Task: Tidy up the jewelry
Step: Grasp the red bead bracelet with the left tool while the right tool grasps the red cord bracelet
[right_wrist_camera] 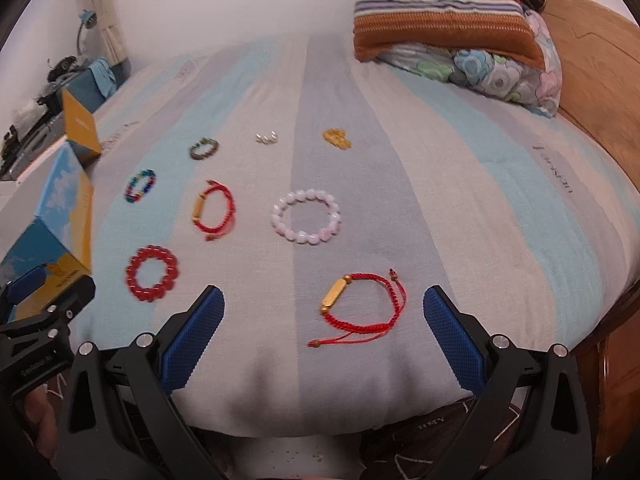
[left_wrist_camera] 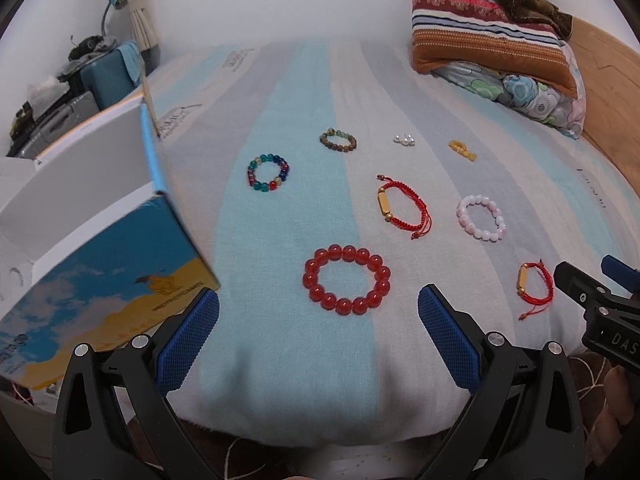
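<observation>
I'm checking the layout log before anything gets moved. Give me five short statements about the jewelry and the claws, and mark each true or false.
1. Both claws are open and hold nothing. True: the left claw and the right claw each show spread pads with only bedsheet between.
2. The red bead bracelet is inside the box. False: it lies on the striped bedsheet, beside the box.
3. Two red cord bracelets lie on the bed. True: one in front of the right claw, another farther back.
4. The pink bead bracelet is stacked on the multicolored bracelet. False: they lie well apart.
5. The pillows sit at the far right of the bed. True.
</observation>
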### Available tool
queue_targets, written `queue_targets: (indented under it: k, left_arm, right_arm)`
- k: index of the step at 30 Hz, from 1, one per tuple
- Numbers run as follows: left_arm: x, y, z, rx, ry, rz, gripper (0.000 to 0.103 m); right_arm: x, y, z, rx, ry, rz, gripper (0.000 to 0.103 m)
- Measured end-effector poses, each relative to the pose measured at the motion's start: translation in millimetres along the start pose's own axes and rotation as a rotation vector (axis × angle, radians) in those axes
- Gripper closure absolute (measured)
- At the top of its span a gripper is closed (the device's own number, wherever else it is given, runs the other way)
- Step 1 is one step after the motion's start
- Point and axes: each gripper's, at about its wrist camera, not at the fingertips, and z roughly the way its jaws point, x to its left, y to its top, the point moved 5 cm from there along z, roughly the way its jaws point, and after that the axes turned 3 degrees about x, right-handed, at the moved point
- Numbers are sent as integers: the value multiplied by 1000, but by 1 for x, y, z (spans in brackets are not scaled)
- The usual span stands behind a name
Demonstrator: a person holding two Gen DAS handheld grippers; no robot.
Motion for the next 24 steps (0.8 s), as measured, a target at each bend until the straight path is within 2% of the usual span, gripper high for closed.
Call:
queue_targets:
  k: [13,16,19,21,22,24]
  left_arm:
    - [-23,6,92,119,6,54,6]
    - [-22,4,110,149,3,51,6]
    - [-19,4,115,145,-20,33,5]
    - [-18,3,114,142,-28,31,7]
    - [-18,2,114,139,-27,36,11]
    - [-19,1,112,141,-37,41,21]
  right_arm:
    - [-21,-13,83,188,5,-6,8]
    - [-20,-16,95,221,1,-16,12]
    - [-18,-16,100,231,2,-27,15]
    - [-16,-17,99,233,7,-35,23]
    - [-14,-17,98,234,10,-39,25]
    - [-12,-19,96,231,16,-45,37]
